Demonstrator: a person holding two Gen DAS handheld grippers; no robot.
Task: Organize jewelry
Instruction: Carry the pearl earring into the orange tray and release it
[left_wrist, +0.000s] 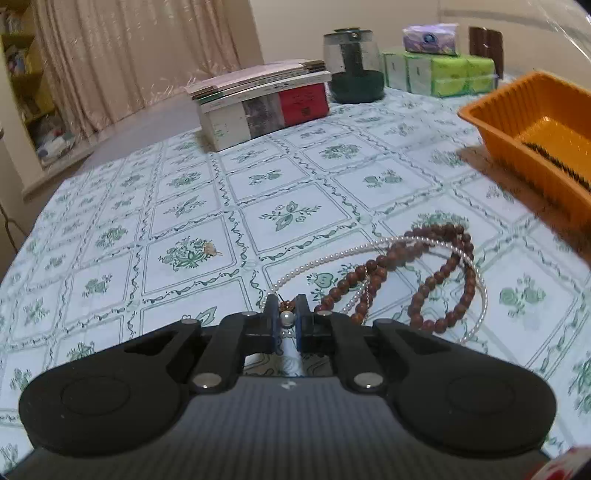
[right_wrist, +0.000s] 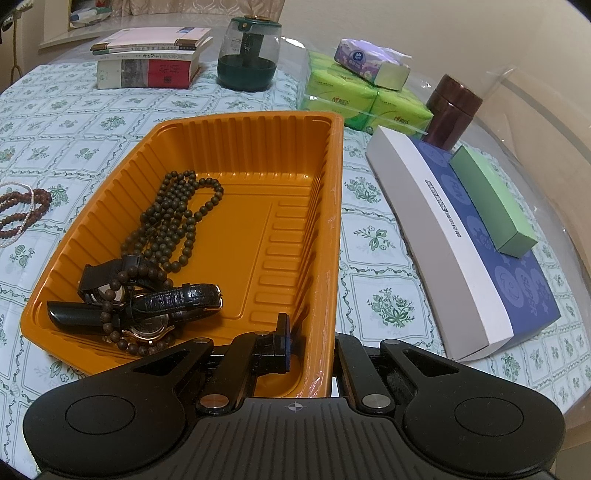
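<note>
My left gripper is shut on the pearl necklace at its large bead, low over the tablecloth. The necklace lies tangled with a brown wooden bead string, which also shows in the right wrist view. A small earring lies alone to the left. My right gripper is shut on the near right wall of the orange tray, one finger inside and one outside. The tray holds dark bead strings and two watches.
Stacked books, a glass jar and green tissue packs stand at the back. A white and blue box with a green box and a brown canister lie right of the tray.
</note>
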